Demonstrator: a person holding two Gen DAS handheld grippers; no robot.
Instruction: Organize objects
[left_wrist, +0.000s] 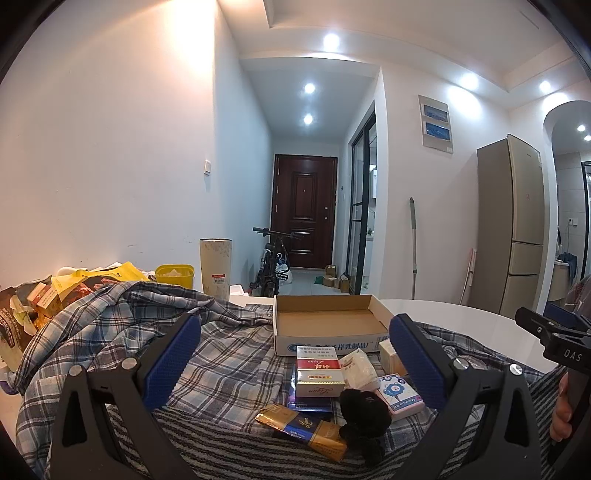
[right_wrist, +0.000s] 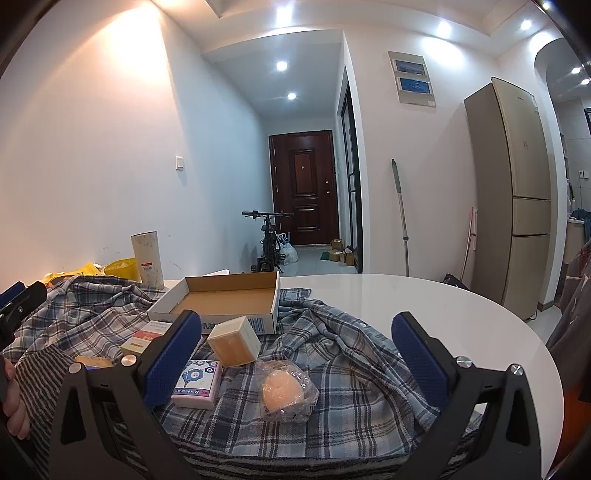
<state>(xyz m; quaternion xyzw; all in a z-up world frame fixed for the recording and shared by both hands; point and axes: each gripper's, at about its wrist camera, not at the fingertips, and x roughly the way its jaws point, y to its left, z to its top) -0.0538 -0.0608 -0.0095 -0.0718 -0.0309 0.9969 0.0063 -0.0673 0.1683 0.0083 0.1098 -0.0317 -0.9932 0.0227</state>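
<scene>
An open, empty cardboard box (left_wrist: 328, 320) (right_wrist: 225, 297) sits on plaid cloth (left_wrist: 110, 332) (right_wrist: 332, 350) on the white table (right_wrist: 424, 299). In front of it lie a red-and-white cigarette pack (left_wrist: 317, 371), a gold-and-blue pack (left_wrist: 303, 432), a black fuzzy thing (left_wrist: 364, 410), a white packet (left_wrist: 356, 367), a tissue pack (left_wrist: 400, 395) (right_wrist: 197, 384), a beige cube box (right_wrist: 233, 341) and a bagged peach-coloured ball (right_wrist: 282, 393). My left gripper (left_wrist: 291, 354) is open above the packs. My right gripper (right_wrist: 295, 354) is open above the ball, and also shows in the left wrist view (left_wrist: 554, 332).
A tall cup (left_wrist: 216, 267) (right_wrist: 147, 258), a yellow tub (left_wrist: 174, 275) and yellow bags and snack packs (left_wrist: 74, 288) stand at the back left. A bicycle (left_wrist: 273, 266), a mop (right_wrist: 400, 218) and a fridge (right_wrist: 517, 199) stand beyond the table.
</scene>
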